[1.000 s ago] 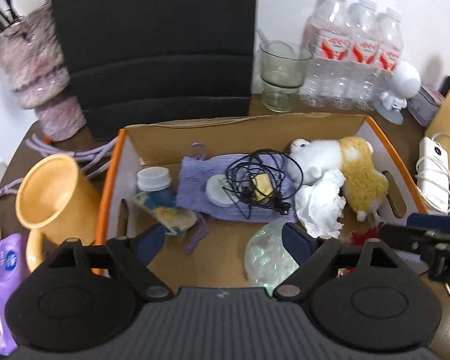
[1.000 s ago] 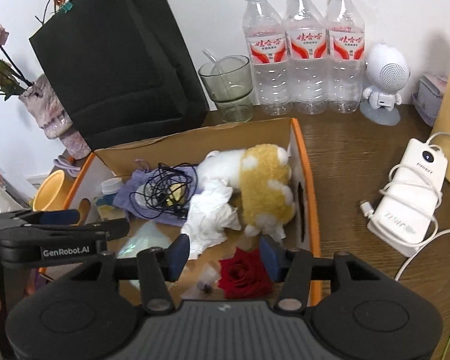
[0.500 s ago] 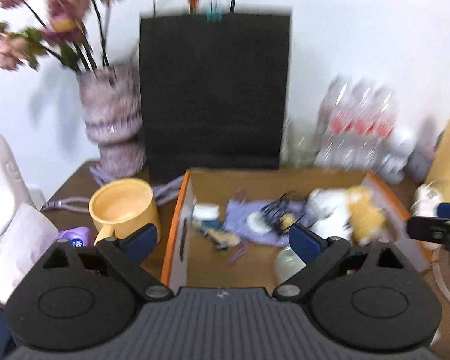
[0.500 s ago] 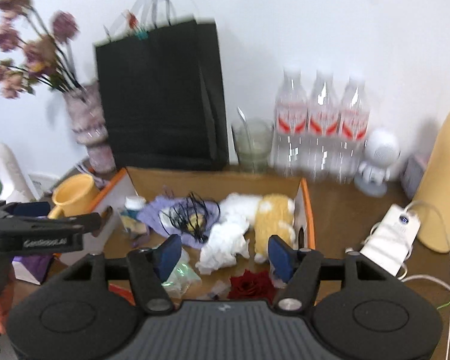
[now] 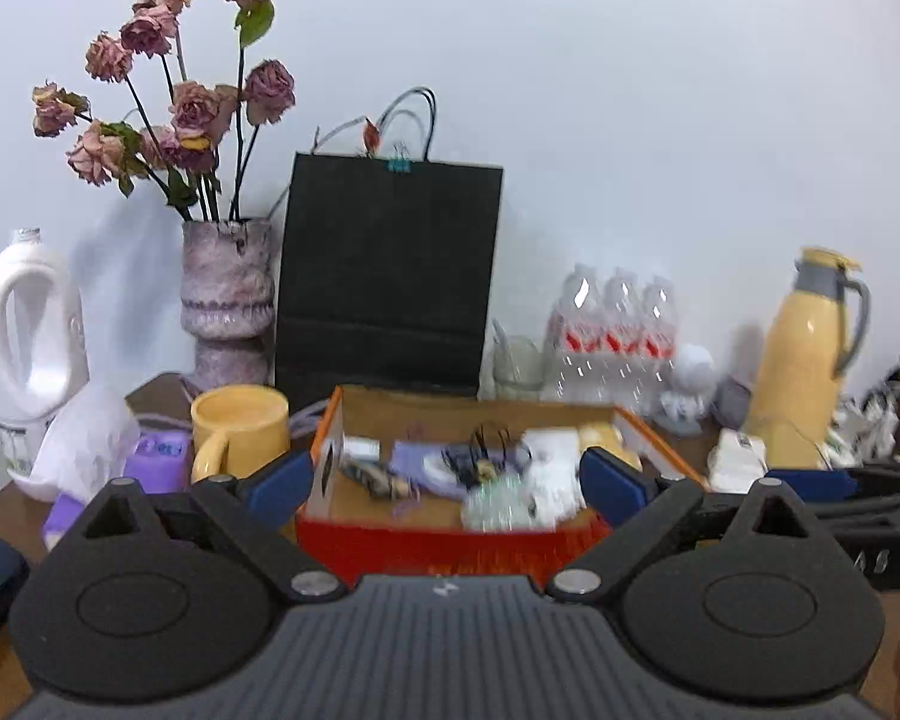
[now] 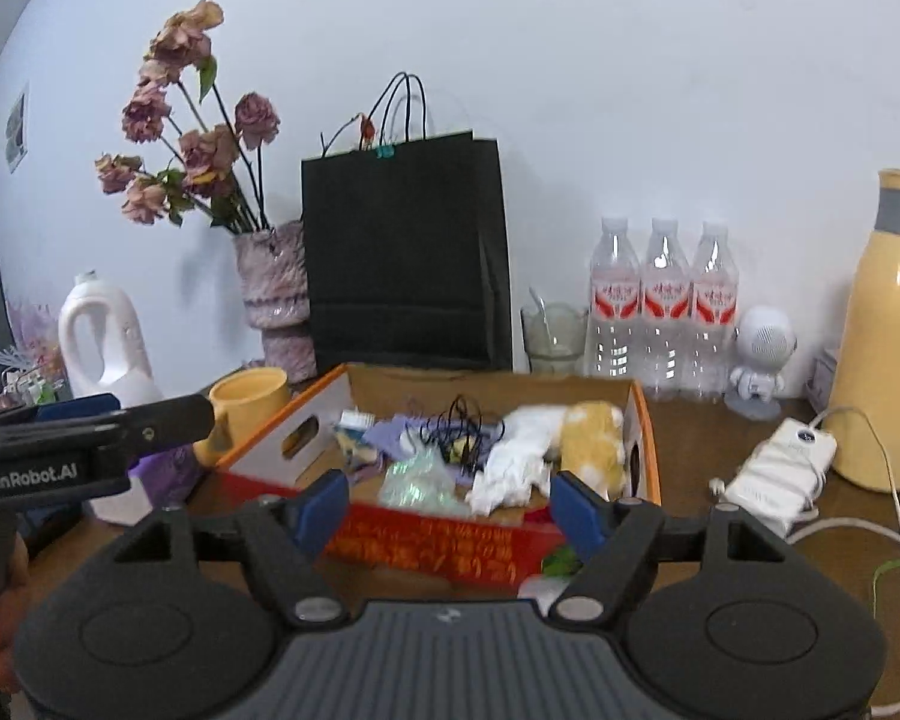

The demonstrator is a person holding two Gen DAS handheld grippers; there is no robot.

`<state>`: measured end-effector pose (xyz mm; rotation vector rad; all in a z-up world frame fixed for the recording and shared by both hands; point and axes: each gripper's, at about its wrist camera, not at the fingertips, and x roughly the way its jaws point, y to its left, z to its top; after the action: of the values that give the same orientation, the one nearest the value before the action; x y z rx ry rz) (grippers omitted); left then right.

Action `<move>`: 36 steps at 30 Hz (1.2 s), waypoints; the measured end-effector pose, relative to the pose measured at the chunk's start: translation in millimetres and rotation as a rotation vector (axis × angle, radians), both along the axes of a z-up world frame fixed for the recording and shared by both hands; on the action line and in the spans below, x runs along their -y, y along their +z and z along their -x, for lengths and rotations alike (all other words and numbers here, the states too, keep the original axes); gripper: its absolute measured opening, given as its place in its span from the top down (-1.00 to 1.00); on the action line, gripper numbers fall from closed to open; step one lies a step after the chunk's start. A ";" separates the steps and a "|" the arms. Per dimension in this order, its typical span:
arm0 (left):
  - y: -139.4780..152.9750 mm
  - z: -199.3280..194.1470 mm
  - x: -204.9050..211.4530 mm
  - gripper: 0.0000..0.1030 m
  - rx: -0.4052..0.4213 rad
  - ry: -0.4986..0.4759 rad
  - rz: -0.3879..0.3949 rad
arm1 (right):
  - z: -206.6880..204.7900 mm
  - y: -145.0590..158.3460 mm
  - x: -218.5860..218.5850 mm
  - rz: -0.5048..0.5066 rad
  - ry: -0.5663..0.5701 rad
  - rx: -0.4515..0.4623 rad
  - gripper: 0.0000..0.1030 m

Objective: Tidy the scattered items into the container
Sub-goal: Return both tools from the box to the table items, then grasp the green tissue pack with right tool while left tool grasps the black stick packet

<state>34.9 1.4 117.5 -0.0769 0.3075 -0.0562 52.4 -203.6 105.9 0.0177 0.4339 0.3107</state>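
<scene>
The left gripper (image 5: 447,489) is opening, its blue pads wide apart with nothing pressed between them, and looks over the near red wall of the cardboard box (image 5: 450,543). Inside lie a purple cloth (image 5: 411,459), a tangled black cable (image 5: 486,450), crumpled white tissue (image 5: 555,468) and a yellow plush toy (image 5: 600,438). At the desk's back edge stand a black paper bag (image 5: 387,276) and a vase of dried roses (image 5: 225,294). A yellow mug (image 5: 240,432) stands just left of the box.

box (image 6: 642,420) on table (image 6: 720,438) | bag (image 6: 402,252) behind | mug (image 6: 249,402) left | 3 bottles (image 6: 663,312) right-rear
</scene>
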 end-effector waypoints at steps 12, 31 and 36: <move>-64.3 44.9 12.0 -0.96 -0.166 -0.144 -0.059 | 78.4 -68.5 20.5 0.096 -0.036 -0.134 -0.52; -107.3 -78.4 59.7 0.47 -0.433 -0.253 0.045 | 40.8 -105.5 30.9 0.113 -0.089 -0.245 0.02; -106.5 -78.1 64.6 0.46 -0.425 -0.244 0.039 | 41.1 -108.4 24.4 0.153 -0.089 -0.229 0.05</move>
<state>113.0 -63.3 11.0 -0.0892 0.7403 -0.2900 11.3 -228.0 -2.5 -0.0768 0.6812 0.1873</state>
